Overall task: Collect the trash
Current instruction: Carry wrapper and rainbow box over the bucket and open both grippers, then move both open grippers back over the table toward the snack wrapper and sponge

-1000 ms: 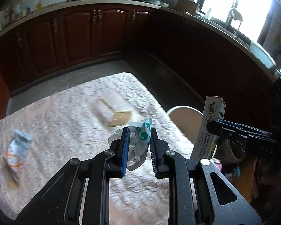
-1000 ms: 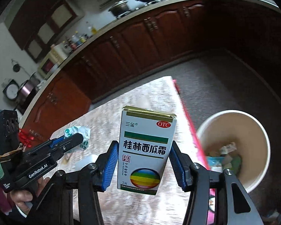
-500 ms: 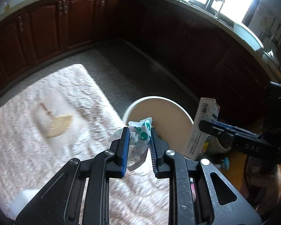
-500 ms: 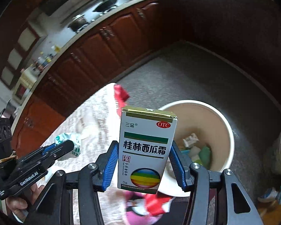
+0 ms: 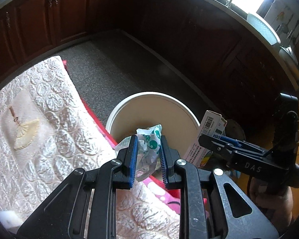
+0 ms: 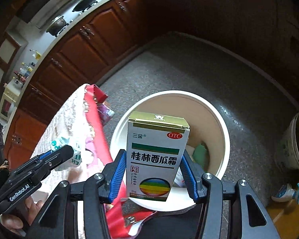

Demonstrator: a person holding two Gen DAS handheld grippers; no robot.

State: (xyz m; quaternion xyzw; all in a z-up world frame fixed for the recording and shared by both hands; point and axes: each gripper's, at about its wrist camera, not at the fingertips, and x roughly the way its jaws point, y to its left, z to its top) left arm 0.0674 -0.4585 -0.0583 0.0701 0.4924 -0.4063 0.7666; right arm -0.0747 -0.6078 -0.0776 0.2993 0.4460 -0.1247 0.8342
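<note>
While the left gripper pinches a crumpled wrapper with green print between its blue pads, the right gripper clamps a white medicine box marked "OTC" with large Chinese lettering. Both hang past the table's edge, over the near rim of a cream bin on the grey floor, trash lying inside. "GenRobot.AI" and "DAS" mark the gripper bodies.
</note>
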